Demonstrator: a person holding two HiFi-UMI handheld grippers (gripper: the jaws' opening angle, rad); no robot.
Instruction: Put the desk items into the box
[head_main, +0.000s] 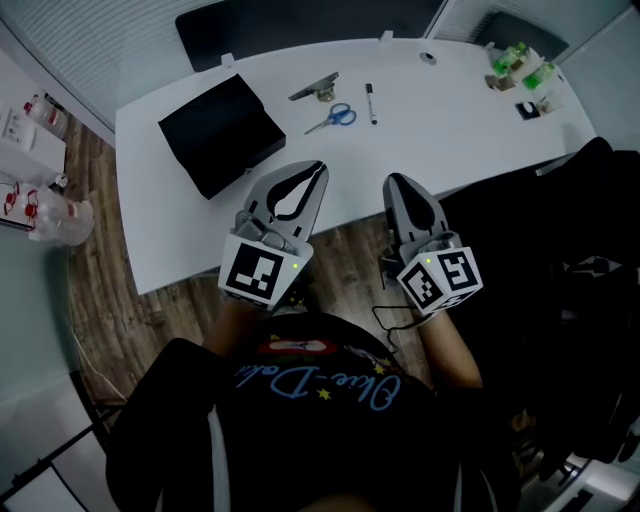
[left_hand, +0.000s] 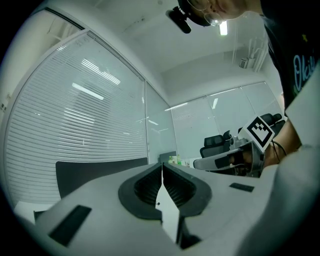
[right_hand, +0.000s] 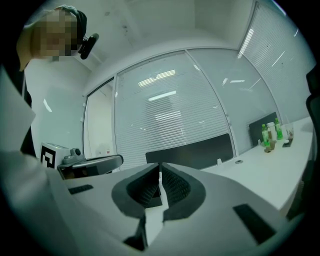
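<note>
Two grippers hover at the near edge of the white desk, both pointing level toward the items, and neither carries anything. At the far left lies the black rectangular box, well apart from the items. Whether its top is open cannot be told from the head view.

The left gripper has its jaws pressed together with nothing between them, as its own view shows. Beyond it, near the middle of the desk, lie the grey metal stapler-like tool, the blue-handled scissors and the thin black marker pen. They are near each other but not touching. The right gripper is closed as well, and empty.

The step in hand appears to be the reach for a first item. To do it well, each claw should be opened before it arrives, and it should come in low. The scissors lie flat, so the pads should probably take them across the handles. The green bottles at the far right are likely best left for later.
</note>
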